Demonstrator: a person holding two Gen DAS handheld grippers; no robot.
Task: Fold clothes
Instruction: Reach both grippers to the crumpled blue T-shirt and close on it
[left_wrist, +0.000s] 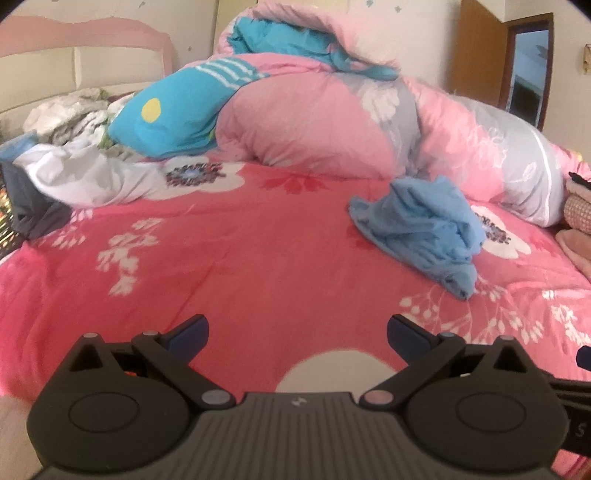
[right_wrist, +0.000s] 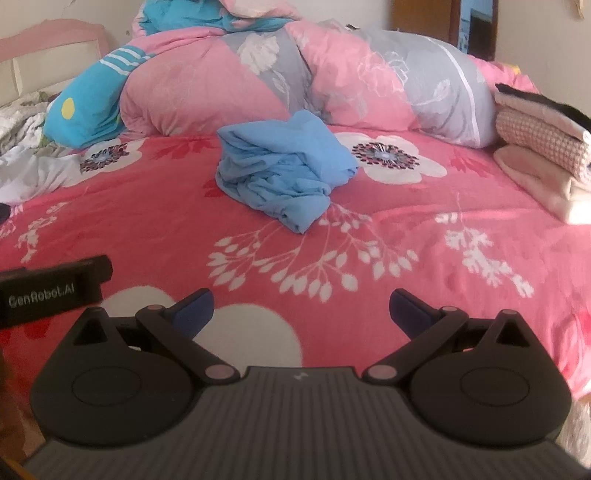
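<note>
A crumpled light blue garment (left_wrist: 421, 229) lies on the pink floral bedspread (left_wrist: 229, 266), right of centre in the left wrist view. In the right wrist view the garment (right_wrist: 280, 173) sits centre, well ahead of the fingers. My left gripper (left_wrist: 297, 334) is open and empty, above the bedspread near its front edge. My right gripper (right_wrist: 301, 308) is open and empty too, over the bedspread (right_wrist: 406, 229). The left gripper's body (right_wrist: 48, 291) shows at the left edge of the right wrist view.
A rolled pink, grey and blue quilt (right_wrist: 295, 77) fills the back of the bed. A stack of folded pink clothes (right_wrist: 543, 155) stands at the right. White crumpled clothes (left_wrist: 85, 173) lie at the left near the headboard (left_wrist: 74, 55). A door (left_wrist: 524, 70) is at the back right.
</note>
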